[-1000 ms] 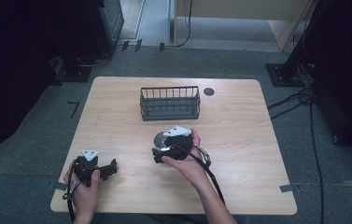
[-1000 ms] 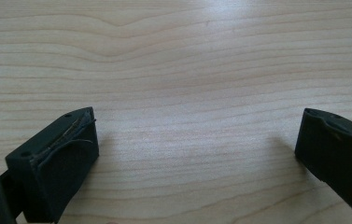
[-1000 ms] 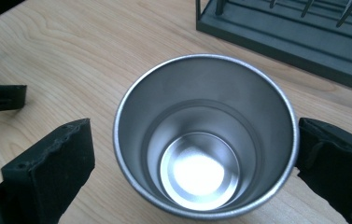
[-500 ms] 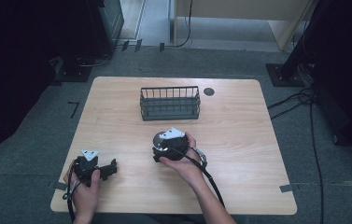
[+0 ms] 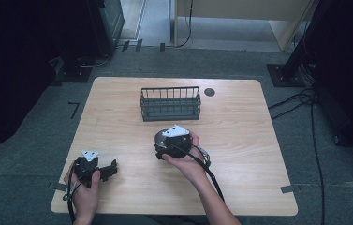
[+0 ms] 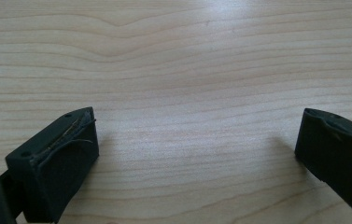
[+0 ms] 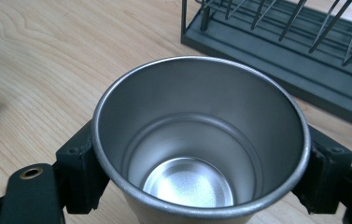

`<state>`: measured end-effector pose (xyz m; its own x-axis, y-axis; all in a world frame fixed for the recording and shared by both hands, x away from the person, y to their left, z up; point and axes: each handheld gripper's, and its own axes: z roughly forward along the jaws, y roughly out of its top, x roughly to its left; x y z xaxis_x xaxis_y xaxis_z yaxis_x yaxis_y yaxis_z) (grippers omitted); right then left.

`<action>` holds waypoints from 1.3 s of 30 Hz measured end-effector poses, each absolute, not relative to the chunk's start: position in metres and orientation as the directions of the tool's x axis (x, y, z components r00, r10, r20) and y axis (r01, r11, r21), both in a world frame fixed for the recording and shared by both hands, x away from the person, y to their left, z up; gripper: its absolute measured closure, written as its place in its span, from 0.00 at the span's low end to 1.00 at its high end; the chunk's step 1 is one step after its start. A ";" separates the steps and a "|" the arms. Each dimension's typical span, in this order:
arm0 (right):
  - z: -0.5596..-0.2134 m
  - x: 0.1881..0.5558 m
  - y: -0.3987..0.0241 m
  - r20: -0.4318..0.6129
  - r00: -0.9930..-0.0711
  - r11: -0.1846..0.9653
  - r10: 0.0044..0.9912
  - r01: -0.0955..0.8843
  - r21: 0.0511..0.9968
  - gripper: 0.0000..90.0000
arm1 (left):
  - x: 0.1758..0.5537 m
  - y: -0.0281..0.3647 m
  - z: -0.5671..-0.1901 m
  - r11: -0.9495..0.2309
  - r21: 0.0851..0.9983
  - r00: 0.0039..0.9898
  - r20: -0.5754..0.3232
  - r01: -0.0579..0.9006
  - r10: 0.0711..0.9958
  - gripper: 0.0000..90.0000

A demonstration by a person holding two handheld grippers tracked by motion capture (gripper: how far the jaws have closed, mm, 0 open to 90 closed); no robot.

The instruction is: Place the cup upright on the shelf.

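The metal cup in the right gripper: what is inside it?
Nothing: the metal cup is empty down to its shiny bottom. The right gripper clamps its sides; what lies under the cup is covered.

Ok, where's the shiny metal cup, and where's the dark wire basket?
Shiny round metal cup (image 7: 187,186), right gripper view, on its inner bottom.
Dark rectangular wire basket (image 5: 170,112), high view, on its front wall.

Light wooden desk (image 5: 239,140) standing on grey carpet floor (image 5: 333,187).
A dark wire basket (image 5: 170,103) sits toward the desk's far edge, near the middle; just beside it to the right, a small dark round disc (image 5: 209,92) is set in the desktop.
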<state>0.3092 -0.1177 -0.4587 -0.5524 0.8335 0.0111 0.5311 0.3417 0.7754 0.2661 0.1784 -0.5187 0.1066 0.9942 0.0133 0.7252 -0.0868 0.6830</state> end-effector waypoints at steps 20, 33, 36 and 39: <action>-0.425 0.322 -0.122 0.009 -0.560 0.328 0.828 0.498 0.802 0.21 | 0.265 0.176 -0.519 -0.105 0.686 0.135 0.010 0.720 0.991 0.00; -0.400 0.336 -0.129 0.009 -0.550 0.313 0.835 0.488 0.815 0.21 | 0.265 0.176 -0.519 -0.106 0.686 0.135 0.011 0.720 0.991 0.00; -0.392 0.342 -0.130 0.005 -0.550 0.312 0.835 0.482 0.819 0.21 | 0.265 0.176 -0.519 -0.107 0.685 0.136 0.012 0.721 0.991 0.00; -0.388 0.345 -0.130 0.005 -0.547 0.311 0.837 0.482 0.819 0.21 | 0.265 0.176 -0.519 -0.108 0.685 0.137 0.012 0.721 0.991 0.00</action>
<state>0.3446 -0.1302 -0.3876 -0.5473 0.8369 0.0048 0.4821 0.3106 0.8192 0.2653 0.1763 -0.5188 0.1367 0.9905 0.0119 0.7206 -0.1077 0.6850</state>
